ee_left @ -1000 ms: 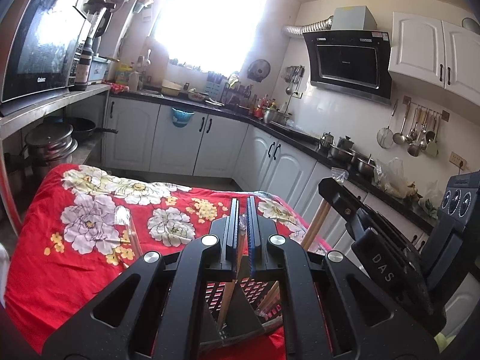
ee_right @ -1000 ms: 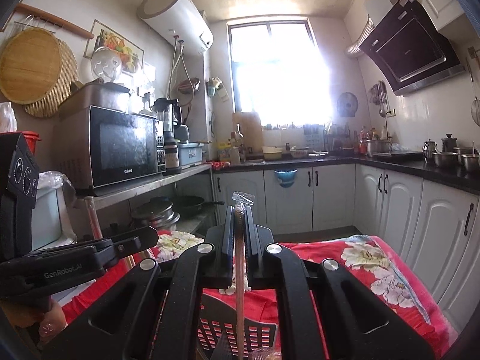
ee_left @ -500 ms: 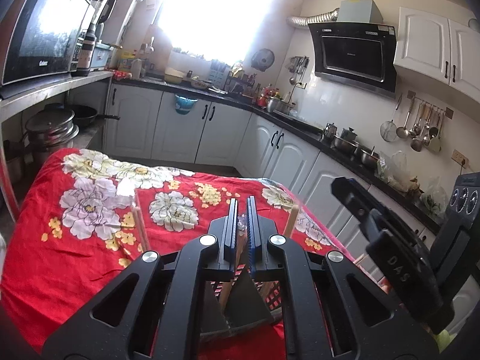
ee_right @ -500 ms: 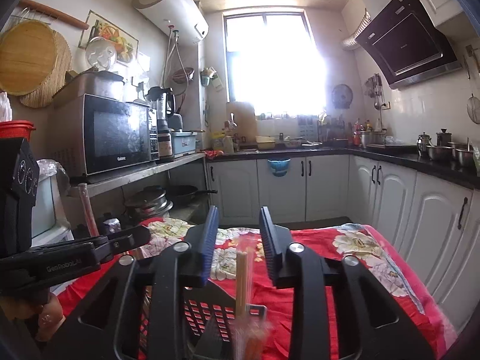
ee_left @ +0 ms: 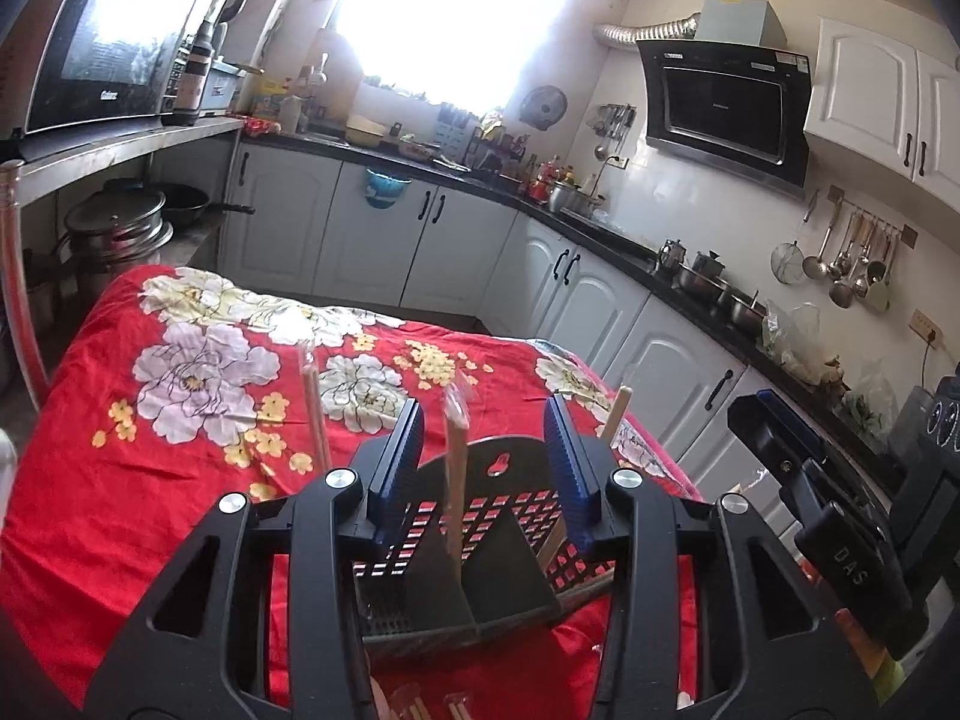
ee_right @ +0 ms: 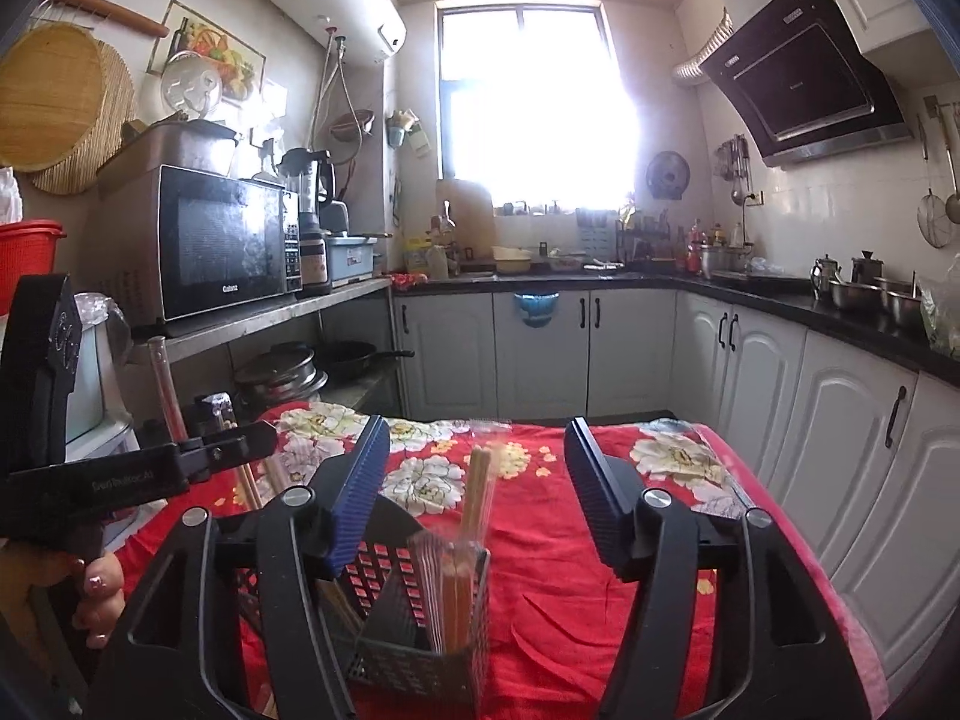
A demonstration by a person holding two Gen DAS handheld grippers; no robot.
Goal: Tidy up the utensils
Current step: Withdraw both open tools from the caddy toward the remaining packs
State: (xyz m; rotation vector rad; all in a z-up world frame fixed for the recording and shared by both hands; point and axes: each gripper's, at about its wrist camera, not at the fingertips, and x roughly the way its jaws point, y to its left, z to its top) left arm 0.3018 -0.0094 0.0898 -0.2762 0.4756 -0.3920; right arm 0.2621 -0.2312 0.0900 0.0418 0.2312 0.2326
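A black perforated utensil holder (ee_left: 522, 510) (ee_right: 390, 570) stands on the red flowered tablecloth (ee_left: 180, 450). My left gripper (ee_left: 486, 450) hovers over it with its jaws opening. A plastic-wrapped pair of wooden chopsticks (ee_left: 456, 480) stands upright between the pads, touching neither, with its foot in the holder. My right gripper (ee_right: 477, 480) is also opening above the holder. Another wrapped chopstick bundle (ee_right: 474, 504) stands free between its pads in a front compartment. More chopsticks (ee_left: 315, 414) lean out of the holder's sides.
A person's hand (ee_right: 90, 594) holds the left gripper's handle at the table's left edge. White cabinets (ee_right: 840, 450) run along the right and the back. A steel shelf with a microwave (ee_right: 222, 246) and pots (ee_left: 114, 228) stands on the left.
Both grippers were shut on wrapped chopsticks and have spread their jaws, the right one first. Both bundles were let go and now stand in the holder.
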